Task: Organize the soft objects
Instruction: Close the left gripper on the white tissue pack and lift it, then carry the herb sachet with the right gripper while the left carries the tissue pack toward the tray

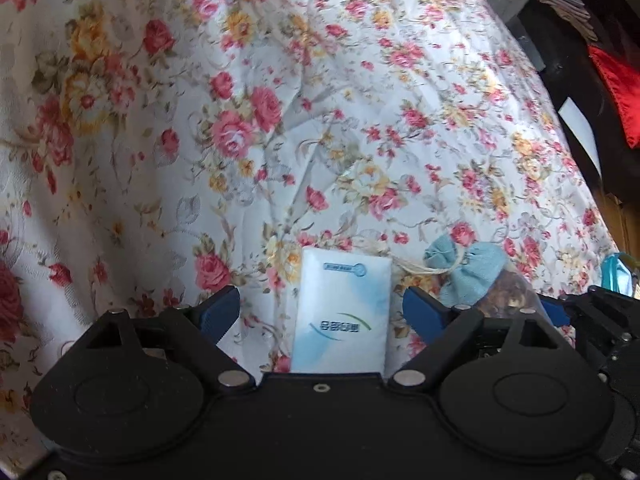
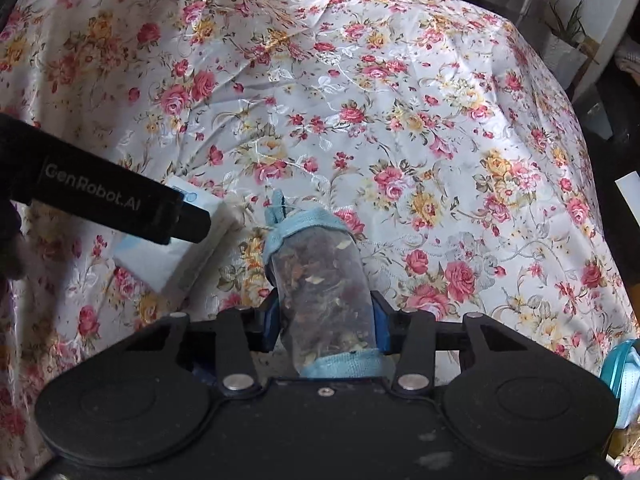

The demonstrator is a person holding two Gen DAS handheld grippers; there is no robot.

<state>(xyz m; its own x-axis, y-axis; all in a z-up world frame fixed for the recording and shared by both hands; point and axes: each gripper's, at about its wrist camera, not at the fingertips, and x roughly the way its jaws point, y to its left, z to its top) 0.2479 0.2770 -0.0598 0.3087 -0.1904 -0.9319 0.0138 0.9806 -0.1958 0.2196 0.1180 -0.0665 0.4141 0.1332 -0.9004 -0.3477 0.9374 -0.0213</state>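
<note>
Right gripper (image 2: 326,316) pinching a see-through sachet (image 2: 322,288) of dried petals at its lower half, jaws pressed on both sides, probably to lift it off the flowered cloth (image 2: 400,120). Left gripper (image 1: 320,312) poised over a white tissue pack (image 1: 342,316), jaws spread either side and not touching it, likely lined up for a grab. Sachet just beside the pack, both resting on the cloth. Pack's near end cut off by the gripper body; whatever lies under the cloth hidden; blue thing (image 2: 624,384) at the edge unclear.
</note>
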